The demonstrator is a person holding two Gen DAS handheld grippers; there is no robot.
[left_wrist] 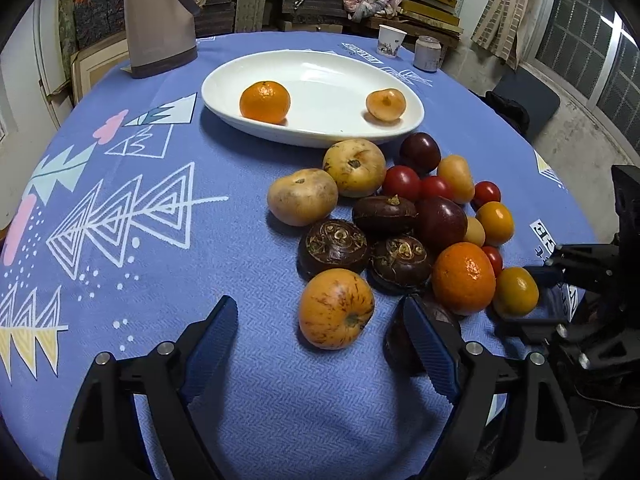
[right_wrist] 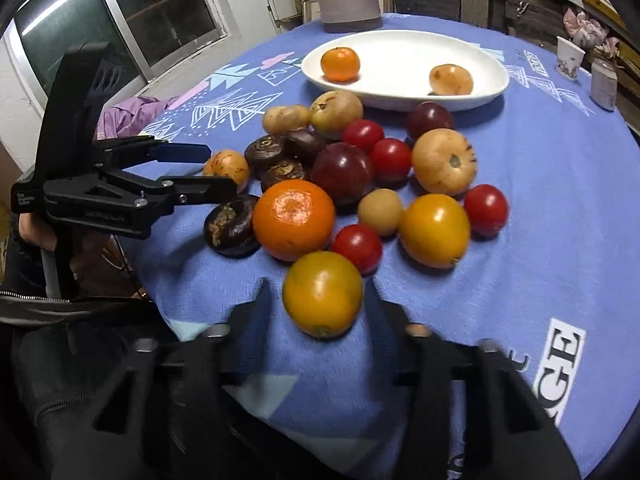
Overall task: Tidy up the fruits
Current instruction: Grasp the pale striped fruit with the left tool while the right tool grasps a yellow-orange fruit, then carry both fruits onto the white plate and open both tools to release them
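- Fruits sit heaped on the blue tablecloth (left_wrist: 248,400), ahead of both tongs; two already rest in the white dish (left_wrist: 320,80), which lies beyond the heap from either tong
- Left gripper (left_wrist: 316,344) is spread wide and holds nothing; the speckled orange fruit (left_wrist: 336,309) lies just ahead of its gap, nearer its right finger, not touched by either pad
- Right gripper (right_wrist: 320,300) has its fingers drawn in around the yellow-orange tomato (right_wrist: 322,294), one on each flank; motion blur hides the pads, so I cannot tell whether they press yet
- Mandarin (right_wrist: 294,219) sits just beyond that tomato, and a small red tomato (right_wrist: 357,247) nearly touches it on the right finger's side
- To do this step well, I judge the squeeze should be just firm enough to hold the round, smooth skin, across its widest part, since it could squirt forward into the mandarin
- Lifting straight up before swinging toward the dish should spare the small neighbours a nudge
- Both tongs tilt steeply down toward the cloth from the near edge, the right low over its tomato, the left reaching in from the opposite side of the heap
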